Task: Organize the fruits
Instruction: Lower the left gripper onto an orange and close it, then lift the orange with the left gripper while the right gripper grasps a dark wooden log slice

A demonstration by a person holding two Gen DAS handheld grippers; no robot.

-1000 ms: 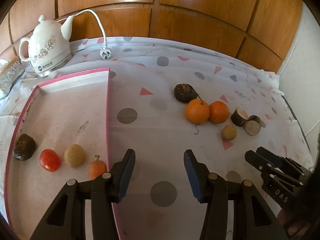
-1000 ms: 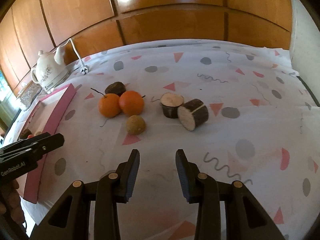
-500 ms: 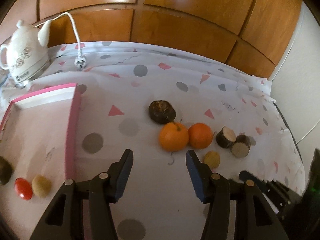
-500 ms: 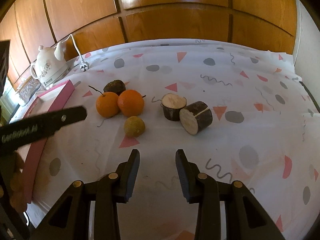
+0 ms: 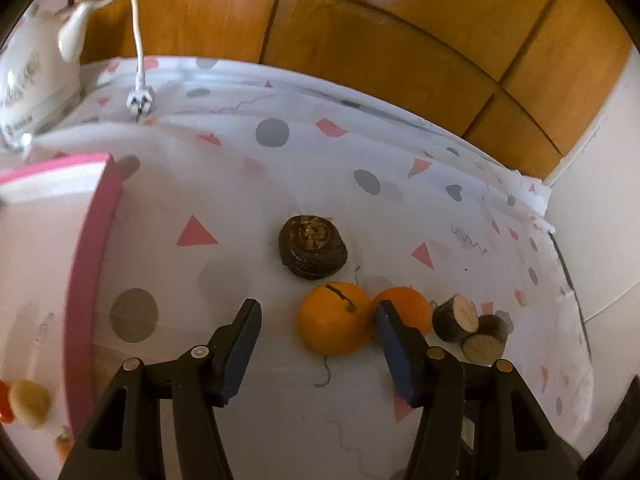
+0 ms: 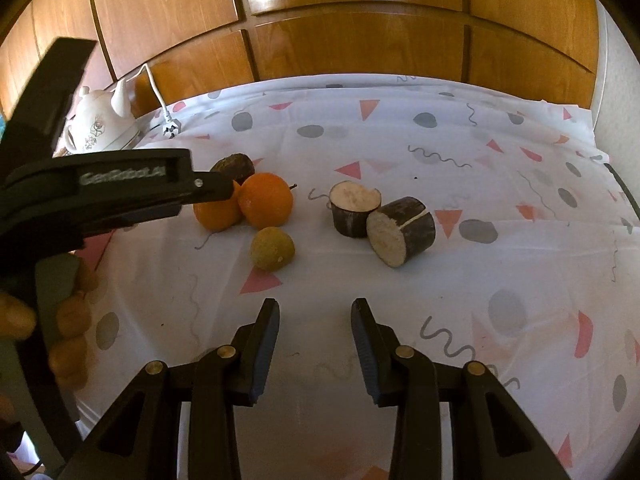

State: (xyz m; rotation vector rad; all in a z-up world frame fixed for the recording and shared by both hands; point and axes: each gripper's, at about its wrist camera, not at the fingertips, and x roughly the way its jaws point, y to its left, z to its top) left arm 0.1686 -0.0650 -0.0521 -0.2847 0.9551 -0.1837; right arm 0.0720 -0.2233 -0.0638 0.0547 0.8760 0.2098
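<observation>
My left gripper [image 5: 318, 326] is open, its fingers on either side of a stemmed orange [image 5: 334, 319] on the patterned cloth. A second orange [image 5: 406, 310] sits partly behind the right finger. A dark brown fruit [image 5: 313, 247] lies just beyond them. In the right wrist view the left gripper's arm [image 6: 116, 188] reaches in over the two oranges [image 6: 266, 205]. A small yellow-green fruit [image 6: 273, 249] lies in front of them. My right gripper [image 6: 315, 322] is open and empty, low over the cloth, short of the fruits.
A pink-rimmed tray [image 5: 86, 280] at the left holds small fruits [image 5: 28, 402]. Two cut log pieces [image 6: 400, 230] lie right of the oranges. A white kettle [image 6: 100, 128] with cord and plug [image 5: 138, 102] stands at the back left. Wood panelling runs behind.
My left gripper has moved right and forward from the tray to the oranges, and now straddles the stemmed orange. My right gripper has stayed still.
</observation>
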